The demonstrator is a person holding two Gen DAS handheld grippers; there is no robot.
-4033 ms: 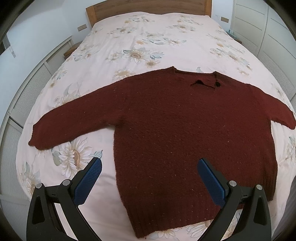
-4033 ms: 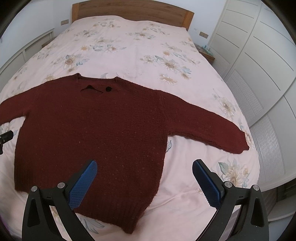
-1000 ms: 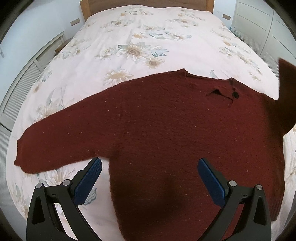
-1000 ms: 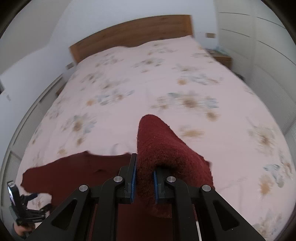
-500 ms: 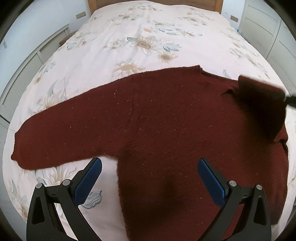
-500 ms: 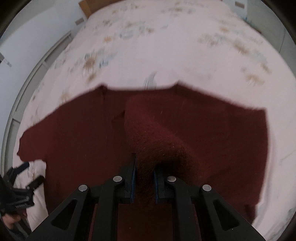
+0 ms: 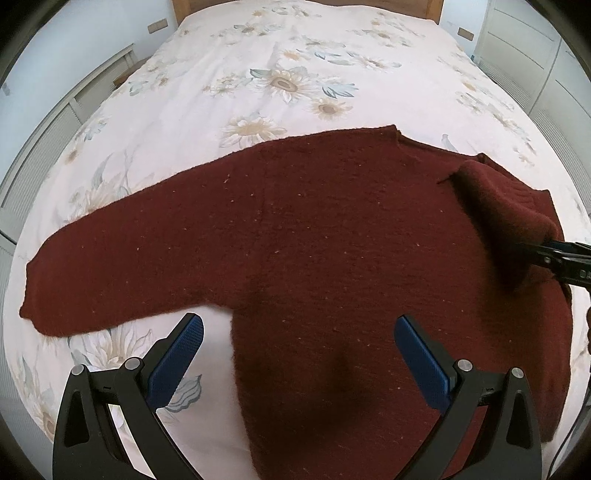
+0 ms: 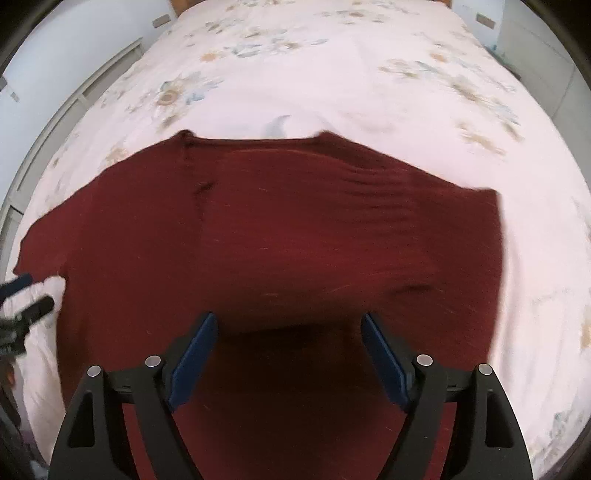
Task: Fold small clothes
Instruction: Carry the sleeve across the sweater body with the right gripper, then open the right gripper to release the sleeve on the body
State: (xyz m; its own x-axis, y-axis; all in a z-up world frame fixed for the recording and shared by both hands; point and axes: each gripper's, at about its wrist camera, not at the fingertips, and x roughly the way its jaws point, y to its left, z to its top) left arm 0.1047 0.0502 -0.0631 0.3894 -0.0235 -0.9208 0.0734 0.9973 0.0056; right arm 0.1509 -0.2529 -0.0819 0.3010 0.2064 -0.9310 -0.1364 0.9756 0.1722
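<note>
Spreading wide over the dark red sweater [image 8: 295, 236], my right gripper [image 8: 288, 339] has just been opening, and its blue pads [image 8: 384, 365] now press on nothing. Knit cloth lies below and between the jaws but is not pinched. Just beyond the pads, the folded-over sleeve [image 8: 332, 206] rests across the sweater's chest, its ribbed part running toward the sweater's right edge in this view. In the left wrist view, the same sleeve [image 7: 502, 206] forms a raised hump on the sweater's right shoulder, and the dark tip of my right gripper [image 7: 565, 262] sits at the hump's near end.

My left gripper [image 7: 299, 354] also stands agape, with one blue pad [image 7: 177, 358] over bare bedding beside the sweater's side seam and the other above the sweater's body [image 7: 332, 258]; neither touches the cloth that I can tell. From that body, the other sleeve [image 7: 110, 258] stretches flat to the left, its cuff near the bed's edge.

Under the sweater lies a pale pink bedspread [image 7: 258, 74] printed with sunflowers. Past the sweater's neckline, at the far end of the bed, a strip of wooden headboard [image 7: 181, 5] shows.
</note>
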